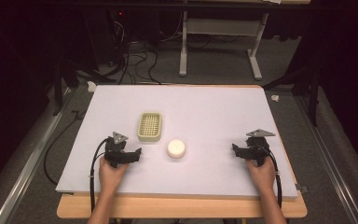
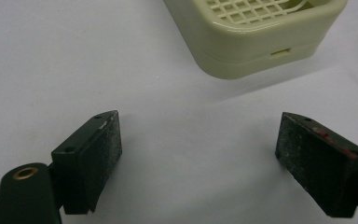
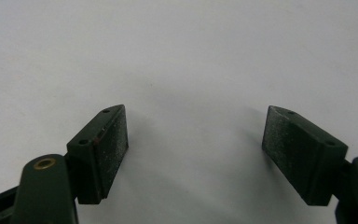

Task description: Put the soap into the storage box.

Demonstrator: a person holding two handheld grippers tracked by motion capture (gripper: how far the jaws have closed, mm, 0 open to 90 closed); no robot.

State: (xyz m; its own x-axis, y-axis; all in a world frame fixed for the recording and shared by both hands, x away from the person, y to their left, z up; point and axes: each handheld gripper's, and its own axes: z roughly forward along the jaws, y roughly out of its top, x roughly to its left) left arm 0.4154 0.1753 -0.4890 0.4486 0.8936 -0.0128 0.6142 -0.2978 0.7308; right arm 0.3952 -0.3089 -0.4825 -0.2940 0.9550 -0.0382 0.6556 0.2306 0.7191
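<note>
The left tongs are held with jaws apart and empty above the white matte tabletop, and the right tongs likewise. Bare surface is seen between each pair of jaws. Just beyond the left tongs, a cream plastic rectangular basket with a gridded top is set, and beside it a round white puck-shaped block.

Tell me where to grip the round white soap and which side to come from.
Grip the round white soap across its curved side wall, coming from above with the jaws straddling it. It lies flat and low on the table, standing apart from the soap dish, so both sides look free. The left gripper, open, is probably the nearer one.
</note>
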